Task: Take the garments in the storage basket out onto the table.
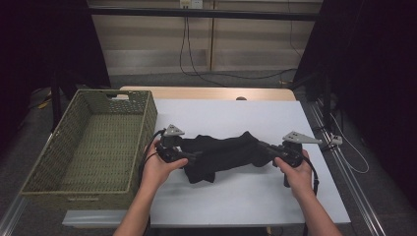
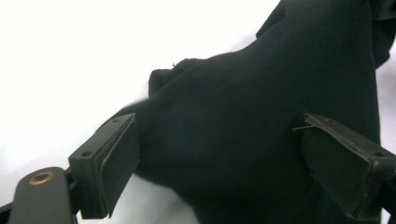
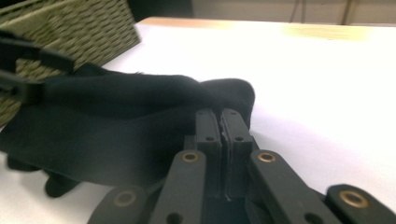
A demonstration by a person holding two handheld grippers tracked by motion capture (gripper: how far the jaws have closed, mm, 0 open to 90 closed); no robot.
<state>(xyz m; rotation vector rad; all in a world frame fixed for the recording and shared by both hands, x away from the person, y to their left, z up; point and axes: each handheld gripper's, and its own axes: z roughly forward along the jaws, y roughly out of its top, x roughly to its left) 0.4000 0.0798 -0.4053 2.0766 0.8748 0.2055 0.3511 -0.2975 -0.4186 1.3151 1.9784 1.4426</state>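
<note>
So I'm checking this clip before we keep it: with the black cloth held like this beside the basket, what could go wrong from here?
1. The right gripper is shut on just the edge of the crumpled black cloth; a pull might slip it free.
2. The left gripper stands open around the cloth without pinching it, so that end could sag or drop if lifted.
3. The green woven basket sits close to the left hand; a swing could knock it.
</note>
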